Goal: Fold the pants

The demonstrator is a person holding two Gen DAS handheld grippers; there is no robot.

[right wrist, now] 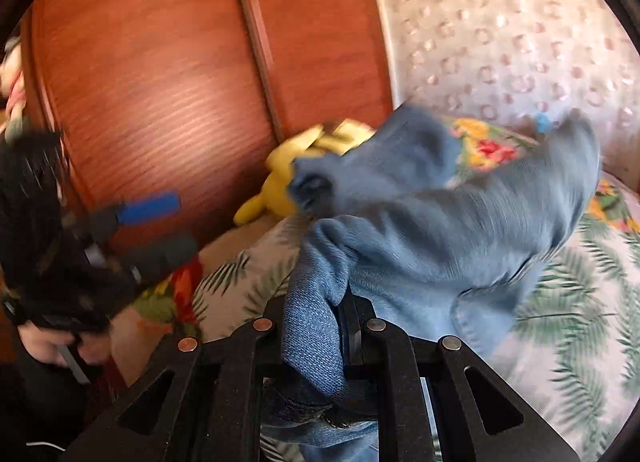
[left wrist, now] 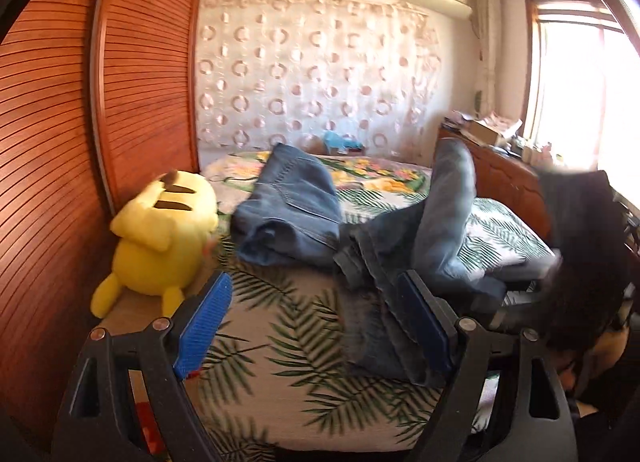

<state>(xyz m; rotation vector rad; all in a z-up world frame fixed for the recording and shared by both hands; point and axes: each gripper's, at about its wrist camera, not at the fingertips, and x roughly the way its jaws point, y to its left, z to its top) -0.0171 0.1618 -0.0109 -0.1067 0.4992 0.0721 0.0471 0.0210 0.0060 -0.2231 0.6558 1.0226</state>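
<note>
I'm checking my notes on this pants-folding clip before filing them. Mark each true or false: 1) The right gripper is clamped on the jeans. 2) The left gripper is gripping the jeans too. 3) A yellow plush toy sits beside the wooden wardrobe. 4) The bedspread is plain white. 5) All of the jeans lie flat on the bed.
1) True: the right gripper is shut on the jeans.
2) False: the left gripper is open, pads pressing on nothing.
3) True: the yellow plush toy is next to the wooden wardrobe.
4) False: the bedspread has a leaf and flower print.
5) False: part of them is lifted.
</note>
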